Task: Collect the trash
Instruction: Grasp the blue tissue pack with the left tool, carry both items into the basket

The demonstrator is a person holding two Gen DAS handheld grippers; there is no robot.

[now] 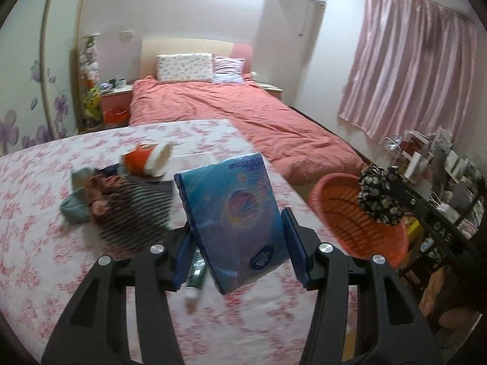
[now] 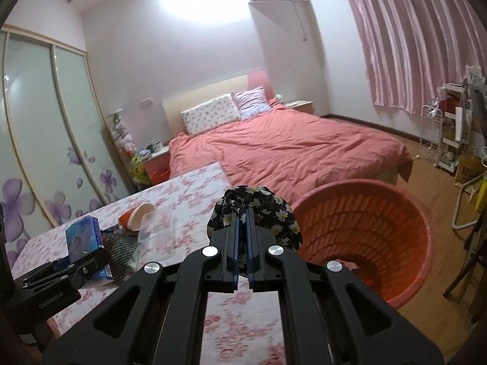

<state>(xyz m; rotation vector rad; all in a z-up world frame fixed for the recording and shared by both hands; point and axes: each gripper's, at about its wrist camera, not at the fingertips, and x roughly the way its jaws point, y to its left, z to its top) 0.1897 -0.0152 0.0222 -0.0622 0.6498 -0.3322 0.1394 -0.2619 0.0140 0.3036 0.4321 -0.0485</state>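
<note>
A blue tissue pack [image 1: 240, 222] is being gripped by the left gripper [image 1: 240, 243] above the floral tablecloth [image 1: 45, 213]. A black floral scrunchie [image 2: 258, 216] is being pinched in the closed right gripper [image 2: 242, 234], the orange basket [image 2: 380, 228] at three o'clock.

**Blue pack gripped above the floral tabletop**

Left gripper [image 1: 240, 245] clamped on a blue tissue pack [image 1: 236, 222], jaws pressing both of its sides, pack tilted and lifted clear of the tabletop [image 1: 45, 243]. Beneath it, a green tube [image 1: 194, 273] lying on the cloth. Toward the far edge, a heap of striped and patterned cloth [image 1: 127, 206] with a tipped red paper cup [image 1: 146, 159]. Beyond the right edge, an orange basket [image 1: 350, 216]; over its rim, the right gripper [image 1: 392, 188] holding a black flowered cloth [image 1: 380, 197].
</note>
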